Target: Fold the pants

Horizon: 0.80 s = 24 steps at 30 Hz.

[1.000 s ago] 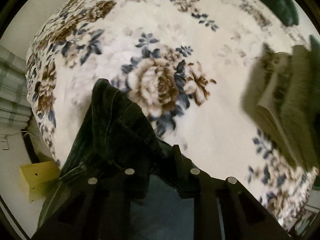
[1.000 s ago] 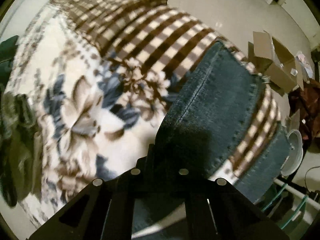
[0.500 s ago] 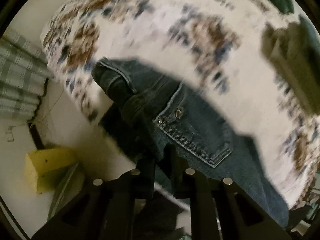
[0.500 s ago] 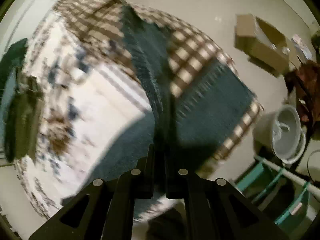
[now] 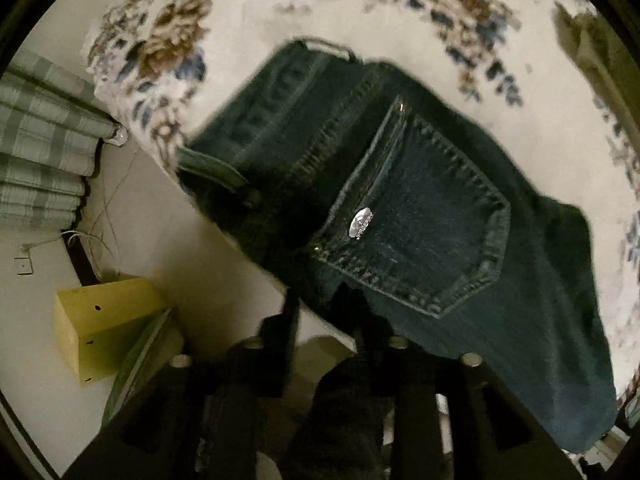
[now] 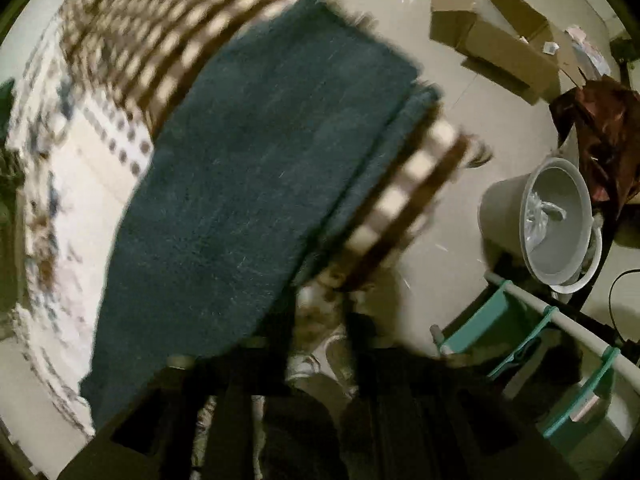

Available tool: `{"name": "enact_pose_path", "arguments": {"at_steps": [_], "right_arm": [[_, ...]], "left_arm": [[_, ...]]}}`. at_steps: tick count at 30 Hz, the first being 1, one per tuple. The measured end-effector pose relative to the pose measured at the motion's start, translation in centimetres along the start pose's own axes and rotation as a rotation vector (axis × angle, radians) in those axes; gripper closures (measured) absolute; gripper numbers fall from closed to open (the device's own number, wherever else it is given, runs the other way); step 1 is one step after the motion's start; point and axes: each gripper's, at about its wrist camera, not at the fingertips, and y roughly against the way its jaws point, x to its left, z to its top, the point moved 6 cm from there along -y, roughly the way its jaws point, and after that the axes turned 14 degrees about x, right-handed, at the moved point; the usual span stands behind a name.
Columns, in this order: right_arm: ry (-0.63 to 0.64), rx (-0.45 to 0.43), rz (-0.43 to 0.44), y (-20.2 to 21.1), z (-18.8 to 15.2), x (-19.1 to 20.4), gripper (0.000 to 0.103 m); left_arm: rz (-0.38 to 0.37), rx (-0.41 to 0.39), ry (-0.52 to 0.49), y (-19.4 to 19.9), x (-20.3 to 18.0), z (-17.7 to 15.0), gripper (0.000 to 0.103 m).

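Observation:
The dark blue jeans [image 5: 420, 216] lie on the floral blanket [image 5: 400, 24], seat side up, with a back pocket and its metal button showing. The waistband reaches the bed's edge. My left gripper [image 5: 322, 316] hovers at the jeans' near edge. Its jaws are opening, and only floor shows between them. In the right wrist view the folded legs [image 6: 248, 168] stretch across the floral blanket and a brown checked blanket [image 6: 168, 40]. Just off the legs' near edge, my right gripper [image 6: 320, 320] points down with its jaws opening. No denim is between them.
Left of the bed stand a yellow box [image 5: 104, 328] and a green checked curtain [image 5: 40, 152]. An olive garment [image 5: 592, 48] lies at the far right of the bed. Cardboard boxes [image 6: 492, 36], a grey bucket [image 6: 556, 220] and a teal rack [image 6: 520, 344] occupy the floor.
Both grippers were shut on the jeans and carried them across the bed. Now the jeans lie spread on the blanket and both pairs of jaws have parted off the cloth.

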Motion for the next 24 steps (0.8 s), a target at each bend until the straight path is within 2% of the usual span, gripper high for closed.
{"name": "enact_pose_path", "arguments": {"at_steps": [2,3,4,8,11,12,13,14,15,20,24], "right_arm": [[-0.019,-0.048,0.048,2.0,0.3,-1.3,0.055],[-0.026,-0.064,0.052,2.8,0.8,-1.9,0.055],[-0.034,-0.083,0.064,3.4,1.3,-2.4,0.055],[-0.096,-0.147,0.123,4.4,4.8,-3.7,0.055],[-0.157,-0.161,0.184,3.3,7.2,-3.8,0.055],[-0.179,-0.164,0.191,2.8,7.9,-3.8,0.058],[-0.187,-0.173,0.195,2.4,8.2,-3.4,0.083],[-0.196,-0.168,0.169,1.9,8.6,-3.4,0.097],[-0.197,-0.171,0.15,1.7,8.7,-3.4,0.101],[-0.152,-0.218,-0.014,3.0,7.5,-3.5,0.102],[-0.119,-0.073,-0.162,0.7,7.2,-4.8,0.101]], "left_arm": [[0.003,-0.026,0.002,1.2,0.1,-0.4,0.051],[0.01,-0.038,0.002,1.6,0.0,-0.6,0.028],[0.008,-0.052,0.0,1.9,-0.2,-0.7,0.019],[0.033,-0.072,-0.023,1.7,-1.4,-0.8,0.019],[0.046,-0.071,-0.044,1.1,-2.4,-0.5,0.019],[0.06,-0.075,-0.055,0.8,-2.8,-0.5,0.019],[0.072,-0.078,-0.063,0.7,-3.1,-0.4,0.019],[0.085,-0.079,-0.073,0.3,-3.5,-0.5,0.019],[0.092,-0.074,-0.078,-0.1,-3.7,-0.5,0.019],[0.109,-0.056,-0.073,-1.0,-3.7,-0.8,0.019],[0.111,-0.047,-0.073,-1.9,-3.5,-0.4,0.019]]}}
